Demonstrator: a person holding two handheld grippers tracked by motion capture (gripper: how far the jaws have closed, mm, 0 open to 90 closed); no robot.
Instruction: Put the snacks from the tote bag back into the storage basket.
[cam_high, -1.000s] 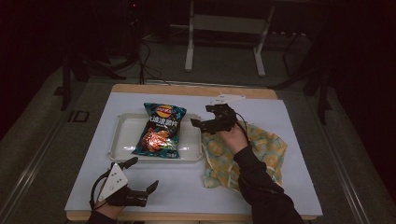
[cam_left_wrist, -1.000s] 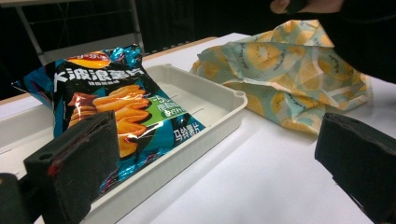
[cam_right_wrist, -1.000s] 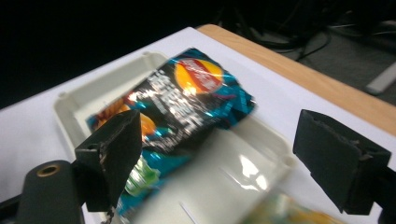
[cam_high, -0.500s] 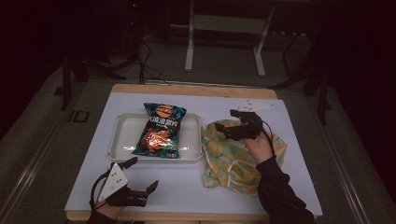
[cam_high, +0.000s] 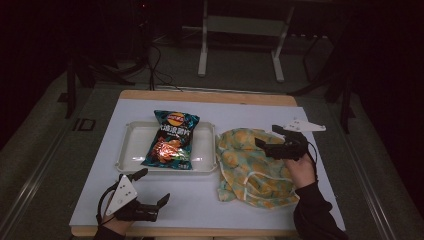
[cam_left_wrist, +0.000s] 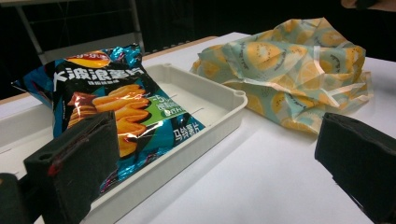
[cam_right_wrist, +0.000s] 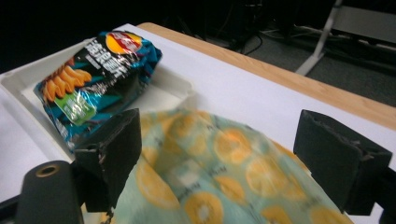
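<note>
My left tongs (cam_high: 152, 192) rest low at the near edge of the white table (cam_high: 240, 115), jaws spread wide with nothing between them, pointing toward the white tray (cam_high: 131, 145). A teal bag of chips (cam_high: 171, 139) lies in that tray, its top end overhanging the far rim. Just beside the tray on the right sits a crumpled cloth with an orange-slice print (cam_high: 250, 167). My right tongs (cam_high: 267, 139) hover over the cloth's far right part, jaws released and apart, gripping nothing.
</note>
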